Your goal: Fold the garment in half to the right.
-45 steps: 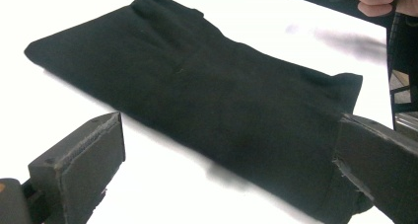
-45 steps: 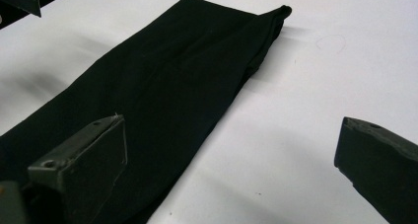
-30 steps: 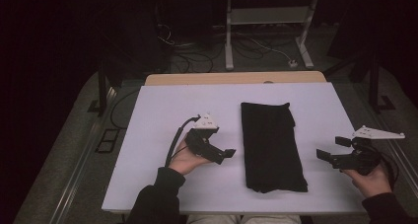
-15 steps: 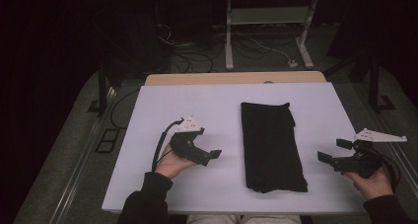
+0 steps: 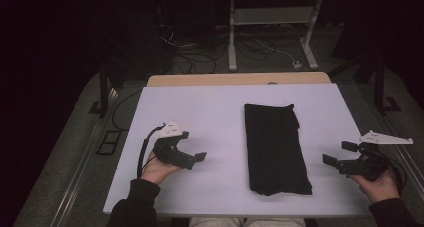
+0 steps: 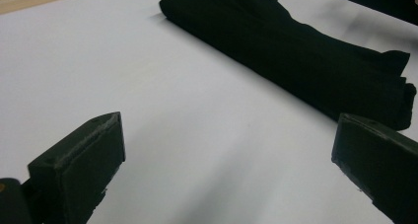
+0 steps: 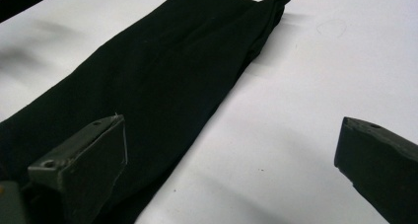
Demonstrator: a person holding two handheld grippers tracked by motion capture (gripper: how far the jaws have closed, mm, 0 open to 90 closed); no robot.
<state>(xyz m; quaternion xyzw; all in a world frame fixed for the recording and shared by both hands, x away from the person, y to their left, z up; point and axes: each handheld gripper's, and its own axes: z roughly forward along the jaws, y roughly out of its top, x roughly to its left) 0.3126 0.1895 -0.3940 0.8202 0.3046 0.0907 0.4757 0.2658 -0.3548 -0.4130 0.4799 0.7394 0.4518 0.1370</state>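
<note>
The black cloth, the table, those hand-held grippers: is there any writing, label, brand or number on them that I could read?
None can be read in these pictures.
Black cloth: plain, no tag or print showing.
White table: bare, no marks that read as text.
Left gripper and right gripper: no lettering visible on the jaws or grey plates.

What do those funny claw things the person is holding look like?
Each hand-held gripper is black, with two blocky flat-faced jaws. The left hand-held gripper carries a pale grey three-cornered plate on top and trails a black cable. The right hand-held gripper has the same kind of plate. The person wears dark long sleeves.
</note>
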